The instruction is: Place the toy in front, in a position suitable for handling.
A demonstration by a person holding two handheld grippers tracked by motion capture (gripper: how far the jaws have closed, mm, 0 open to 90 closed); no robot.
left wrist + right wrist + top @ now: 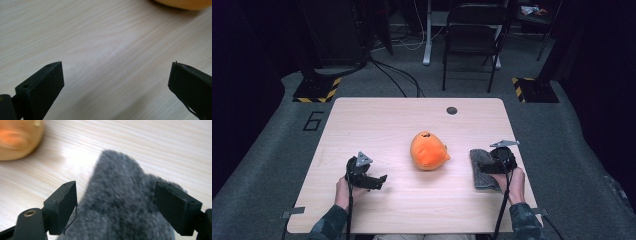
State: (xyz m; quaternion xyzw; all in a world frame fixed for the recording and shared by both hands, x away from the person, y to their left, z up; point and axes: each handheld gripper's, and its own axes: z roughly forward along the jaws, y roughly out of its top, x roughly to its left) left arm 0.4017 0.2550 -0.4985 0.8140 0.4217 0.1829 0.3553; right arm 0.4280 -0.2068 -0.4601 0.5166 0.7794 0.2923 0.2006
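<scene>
My right gripper [490, 163] sits at about four o'clock on the bench [377, 120], right over the grey felt cloth [482, 169]. In the right gripper view the jaws stand apart with the fuzzy grey felt cloth [120, 205] lying between them; the pads are not pressing on it, with wood showing beside the left one. The cloth lies flat on the bench, its long side running from twelve to six o'clock, near the bench's right edge.

My left gripper [377, 181] rests at about eight o'clock, well apart from the cloth. In the left gripper view its jaws are wide apart over bare wood grain, with nothing between them.

At the centre of the bench sits the orange pouch [428, 150], a soft rounded thing with a small dark opening at its top; I cannot tell what is inside it. It lies between my two grippers, touching neither. Its edge shows at the one o'clock corner of the left gripper view [185, 3] and, blurred, at the eleven o'clock corner of the right gripper view [18, 138].

A small dark round hole [452, 110] marks the bench towards twelve o'clock. Beyond the bench stands a dark folding chair [472, 37] on the grey floor.
</scene>
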